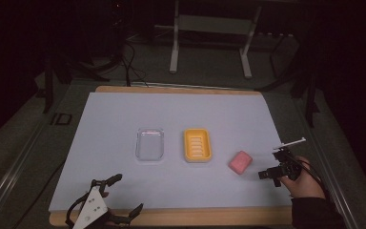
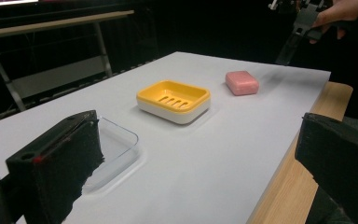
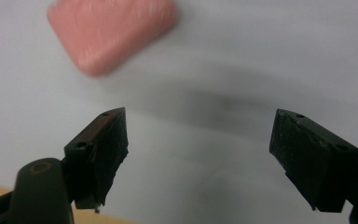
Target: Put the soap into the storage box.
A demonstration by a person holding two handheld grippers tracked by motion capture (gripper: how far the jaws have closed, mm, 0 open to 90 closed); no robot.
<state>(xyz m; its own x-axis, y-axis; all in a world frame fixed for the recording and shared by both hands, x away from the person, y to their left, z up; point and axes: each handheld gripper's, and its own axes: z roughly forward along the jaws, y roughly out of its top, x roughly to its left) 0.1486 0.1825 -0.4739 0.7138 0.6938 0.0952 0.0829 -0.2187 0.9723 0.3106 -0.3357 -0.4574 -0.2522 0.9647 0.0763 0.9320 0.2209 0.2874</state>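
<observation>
Near the bottom edge of the high view, the left gripper sits with its jaws wide apart and nothing in them. Far over on the right, the right gripper points at the pink soap, close by but not touching. A yellow soap dish and a clear tray sit side by side in the middle.

From the left gripper view, you can see slots in the dish's floor.

From the right gripper view, the soap looks blurry, beyond the open, empty jaws.

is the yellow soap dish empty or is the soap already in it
Empty. The yellow soap dish shows only its bare slotted bottom, and the pink soap lies on the white mat beside it.
</observation>
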